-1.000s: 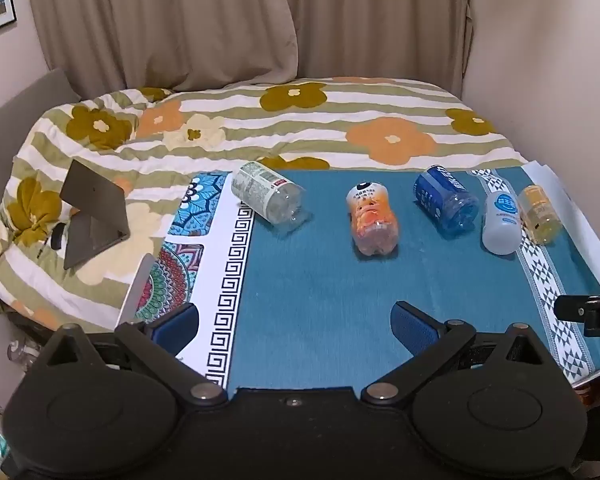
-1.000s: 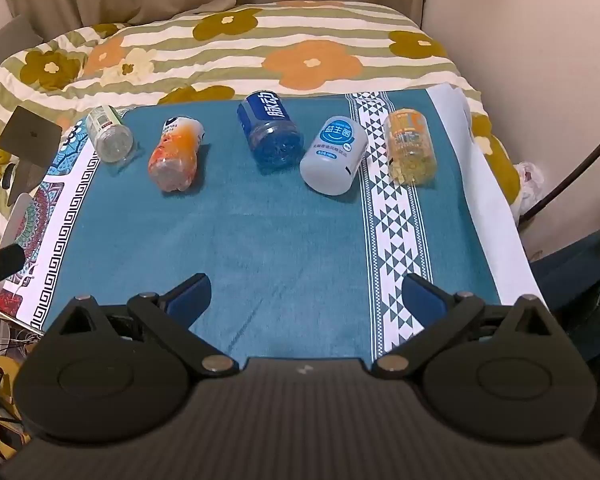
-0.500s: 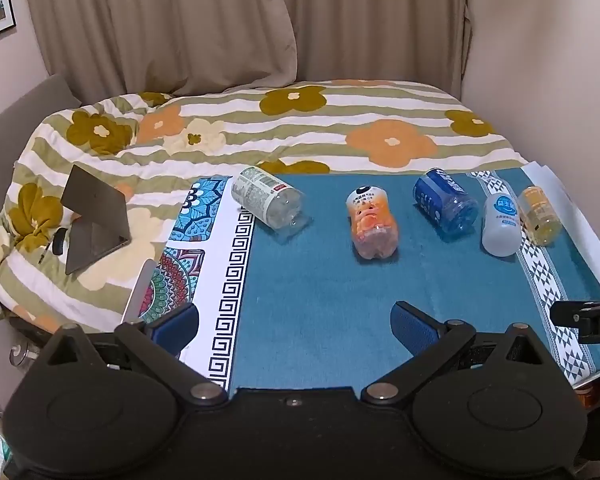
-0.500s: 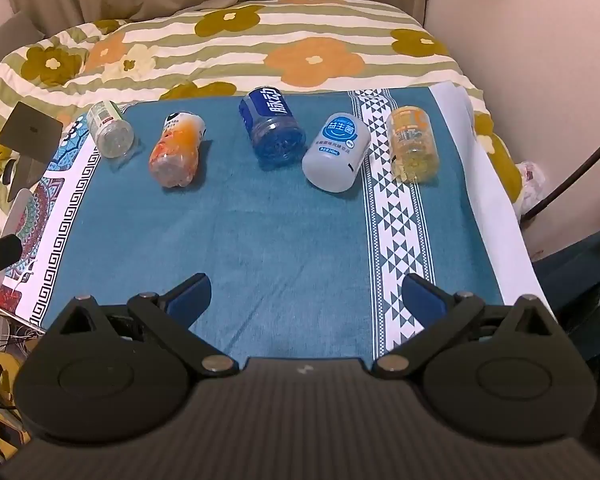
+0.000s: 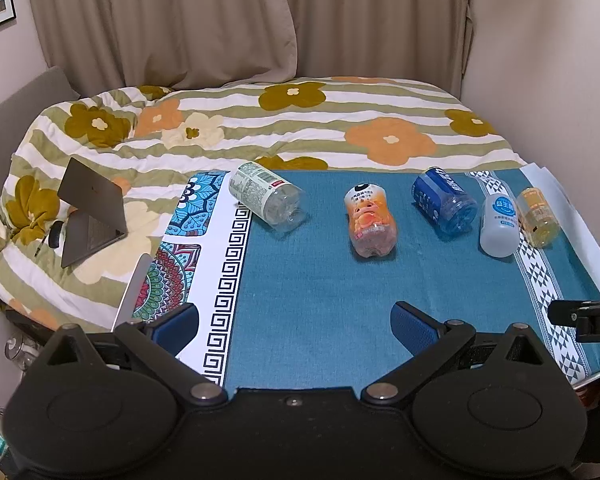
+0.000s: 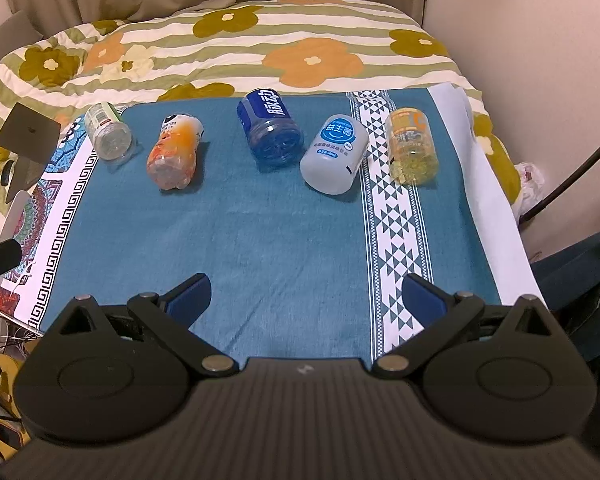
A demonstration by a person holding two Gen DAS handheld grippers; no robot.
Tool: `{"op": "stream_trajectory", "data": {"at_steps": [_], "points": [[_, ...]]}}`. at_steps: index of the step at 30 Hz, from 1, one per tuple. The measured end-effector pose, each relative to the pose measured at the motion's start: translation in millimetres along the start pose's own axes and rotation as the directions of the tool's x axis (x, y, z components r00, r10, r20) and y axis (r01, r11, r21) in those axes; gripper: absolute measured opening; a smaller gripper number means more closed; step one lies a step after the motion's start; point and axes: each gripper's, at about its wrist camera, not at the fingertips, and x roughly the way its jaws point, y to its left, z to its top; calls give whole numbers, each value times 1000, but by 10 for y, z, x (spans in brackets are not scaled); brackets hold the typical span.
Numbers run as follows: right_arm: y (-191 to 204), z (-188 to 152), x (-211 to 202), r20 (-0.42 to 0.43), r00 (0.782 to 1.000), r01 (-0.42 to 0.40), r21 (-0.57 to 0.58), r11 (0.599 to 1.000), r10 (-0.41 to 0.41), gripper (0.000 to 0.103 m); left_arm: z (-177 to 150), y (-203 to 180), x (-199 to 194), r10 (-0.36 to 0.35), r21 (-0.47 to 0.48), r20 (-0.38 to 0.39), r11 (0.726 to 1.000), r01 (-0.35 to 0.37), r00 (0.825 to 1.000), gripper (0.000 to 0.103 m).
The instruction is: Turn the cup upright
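Note:
Several cut-off bottle cups lie on their sides in a row on the teal cloth [image 5: 320, 300]: a clear green-labelled one [image 5: 266, 197] [image 6: 109, 136], an orange one [image 5: 370, 220] [image 6: 176, 152], a blue one [image 5: 444, 200] [image 6: 272, 128], a white one [image 5: 500, 220] [image 6: 334, 154] and a yellow one [image 5: 536, 216] [image 6: 412, 144]. My left gripper [image 5: 294, 326] is open and empty above the cloth's near edge. My right gripper [image 6: 306, 298] is open and empty, also well short of the cups.
A flowered quilt [image 5: 340, 120] covers the bed behind the cloth. A half-open laptop [image 5: 90, 212] sits on it at the left. Walls close in at the right. The other gripper's tip [image 5: 580, 316] shows at the right edge of the left wrist view.
Both grippers have drawn back and risen slightly, so the cups sit a little farther away in each view. Nothing on the cloth has moved.

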Motion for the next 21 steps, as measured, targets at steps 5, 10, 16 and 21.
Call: {"op": "stream_trajectory", "data": {"at_steps": [5,10,16,21], "points": [[-13,10,-2,1,1000,2,5,1000,-2,103,14,-11,4,-1,-1,-3,1000,1,1000,103],[-12,8,1,0,1000,3,4,1000,-3,103,9,-7,5,-2,-2,-2,1000,2,1000,103],[-8,6,5,1,1000,3,2,1000,-3,103,11,-11,5,-2,-3,-2,1000,2,1000,103],[-13,10,6,1,1000,3,4,1000,-3,103,19,-20,14,2,-2,-1,1000,-2,1000,103]]}}
